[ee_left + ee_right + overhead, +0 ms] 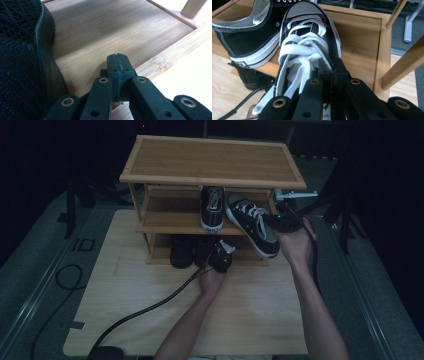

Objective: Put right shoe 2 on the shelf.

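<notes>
Right gripper (281, 221) jaws clamped on sneaker (252, 222) collar at middle shelf (170, 220); left gripper (221, 256) jaws together, empty, by bottom shelf (120, 27)

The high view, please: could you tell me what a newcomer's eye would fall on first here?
Most striking is the black sneaker with white laces, gripped at its collar by the right gripper and hanging tilted off the front of the wooden shoe rack's middle shelf. Its mate stands on that shelf just to the left. Lower down, the left gripper is shut and empty by the dark shoes on the bottom shelf.
</notes>
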A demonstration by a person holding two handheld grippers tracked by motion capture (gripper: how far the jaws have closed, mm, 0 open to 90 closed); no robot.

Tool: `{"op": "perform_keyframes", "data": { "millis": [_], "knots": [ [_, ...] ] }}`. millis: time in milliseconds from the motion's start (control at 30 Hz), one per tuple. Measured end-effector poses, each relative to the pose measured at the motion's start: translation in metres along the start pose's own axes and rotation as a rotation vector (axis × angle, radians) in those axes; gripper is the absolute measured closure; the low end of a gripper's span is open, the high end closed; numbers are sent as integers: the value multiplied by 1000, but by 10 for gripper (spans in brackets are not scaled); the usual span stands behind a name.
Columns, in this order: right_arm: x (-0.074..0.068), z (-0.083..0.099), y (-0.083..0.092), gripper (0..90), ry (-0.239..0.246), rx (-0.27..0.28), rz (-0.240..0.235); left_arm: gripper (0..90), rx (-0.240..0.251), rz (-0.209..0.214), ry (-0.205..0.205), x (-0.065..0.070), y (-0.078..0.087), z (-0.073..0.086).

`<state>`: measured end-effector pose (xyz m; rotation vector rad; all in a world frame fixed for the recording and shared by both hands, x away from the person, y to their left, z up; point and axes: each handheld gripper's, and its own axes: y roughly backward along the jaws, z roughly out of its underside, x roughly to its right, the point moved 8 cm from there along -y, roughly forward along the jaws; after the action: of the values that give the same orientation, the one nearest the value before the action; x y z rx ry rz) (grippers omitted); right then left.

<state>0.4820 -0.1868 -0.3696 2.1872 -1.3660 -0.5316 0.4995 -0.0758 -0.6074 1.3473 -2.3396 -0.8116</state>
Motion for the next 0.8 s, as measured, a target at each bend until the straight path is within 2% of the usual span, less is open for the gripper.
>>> {"op": "perform_keyframes", "data": {
  "millis": [200, 433, 667, 800],
  "knots": [
    [0, -3, -6, 883, -26, 7, 23, 900, 0, 0, 0, 0, 0, 0],
    [-1, -3, -12, 876, -20, 2, 44, 900, 0, 0, -1, 0, 0, 0],
    [1, -4, -10, 842, -33, 20, 8, 900, 0, -1, -2, 0, 0, 0],
    [0, -7, -7, 783, -39, 30, -11, 900, 0, -2, -2, 0, 0, 0]
  ]
}}
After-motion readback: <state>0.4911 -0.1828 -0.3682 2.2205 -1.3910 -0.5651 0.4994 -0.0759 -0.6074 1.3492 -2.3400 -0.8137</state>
